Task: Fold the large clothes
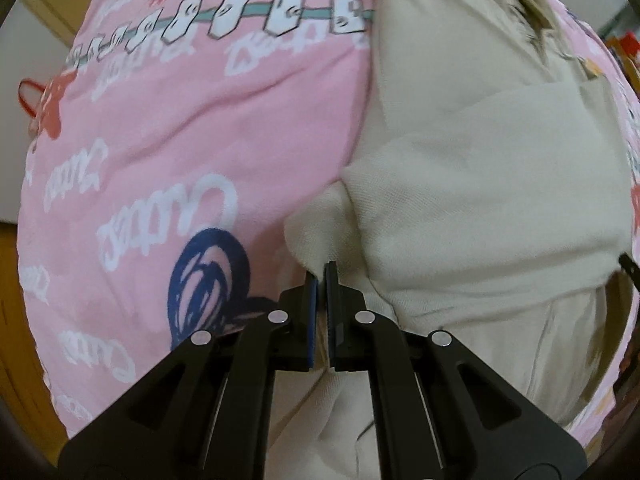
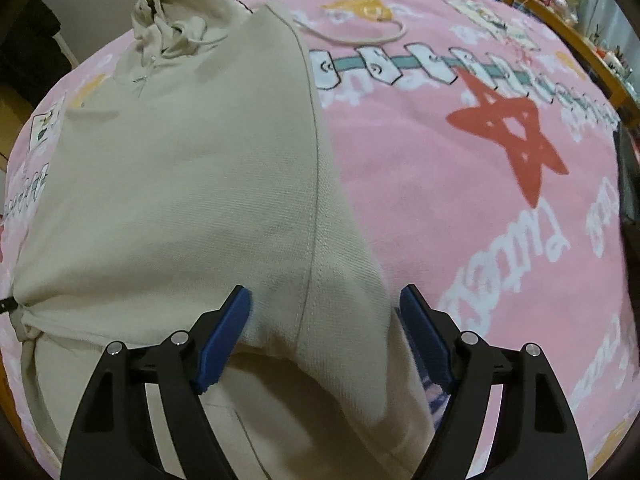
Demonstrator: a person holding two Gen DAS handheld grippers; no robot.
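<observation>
A beige hooded sweatshirt (image 1: 480, 184) lies on a pink printed blanket (image 1: 192, 120). In the left wrist view my left gripper (image 1: 322, 272) is shut on a corner of the beige fabric, at the folded edge by the blanket. In the right wrist view the sweatshirt (image 2: 180, 184) fills the left and middle, its hood (image 2: 176, 20) at the far end. My right gripper (image 2: 324, 300) is open, its blue pads on either side of a raised fold of a sleeve or side seam. The tip of the other gripper shows at the far left edge.
The blanket (image 2: 460, 200) covers a bed and extends to the right, with a red star print (image 2: 508, 136). A wooden shelf with small items (image 2: 580, 32) stands at the far right. Wooden floor (image 1: 16, 320) shows on the left.
</observation>
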